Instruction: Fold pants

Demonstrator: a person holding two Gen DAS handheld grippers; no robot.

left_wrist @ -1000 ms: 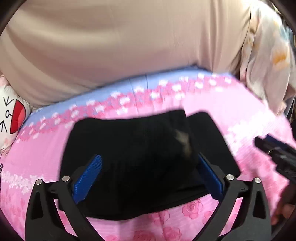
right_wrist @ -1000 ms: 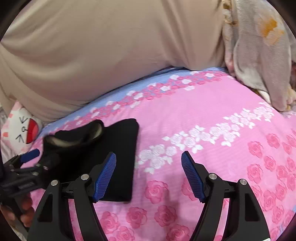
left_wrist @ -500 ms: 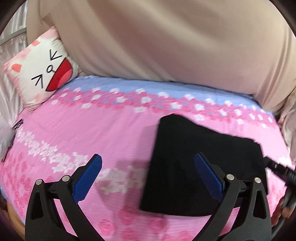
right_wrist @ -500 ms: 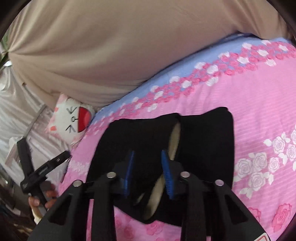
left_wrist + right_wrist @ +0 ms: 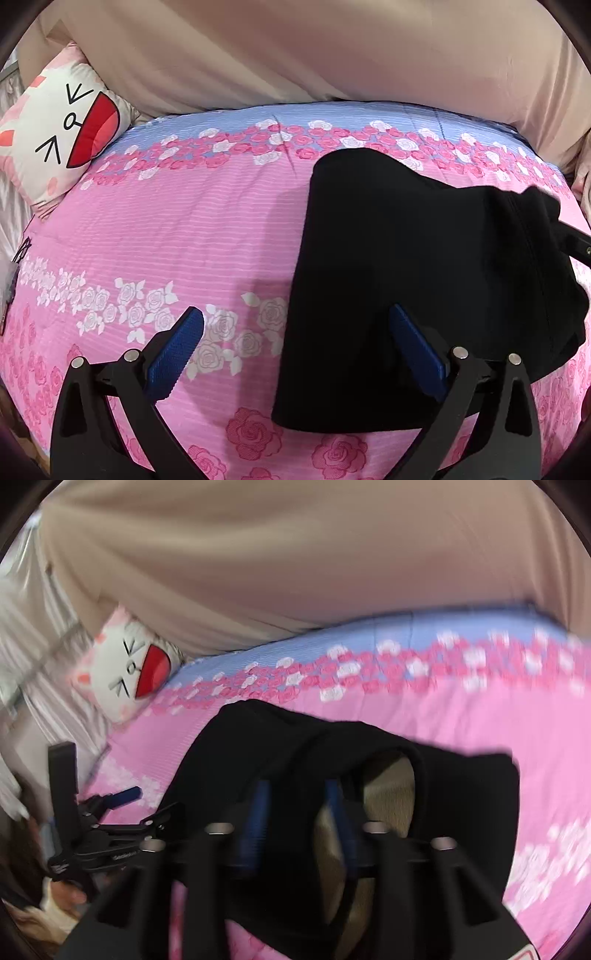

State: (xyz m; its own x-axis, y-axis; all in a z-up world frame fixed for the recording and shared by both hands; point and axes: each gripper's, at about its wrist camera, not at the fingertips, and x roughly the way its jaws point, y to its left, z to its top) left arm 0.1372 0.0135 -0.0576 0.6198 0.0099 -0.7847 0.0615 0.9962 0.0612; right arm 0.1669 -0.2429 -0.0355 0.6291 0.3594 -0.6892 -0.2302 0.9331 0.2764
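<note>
The black pants (image 5: 424,266) lie folded on the pink flowery blanket (image 5: 184,236). The right gripper (image 5: 295,823) has its jaws squeezed on the pants by the tan inside part. The left gripper (image 5: 295,350) is spread wide above the blanket, holding nothing

Cat pillow (image 5: 55,136) w/ floral bedspread (image 5: 184,240), curtain (image 5: 295,48)
</note>
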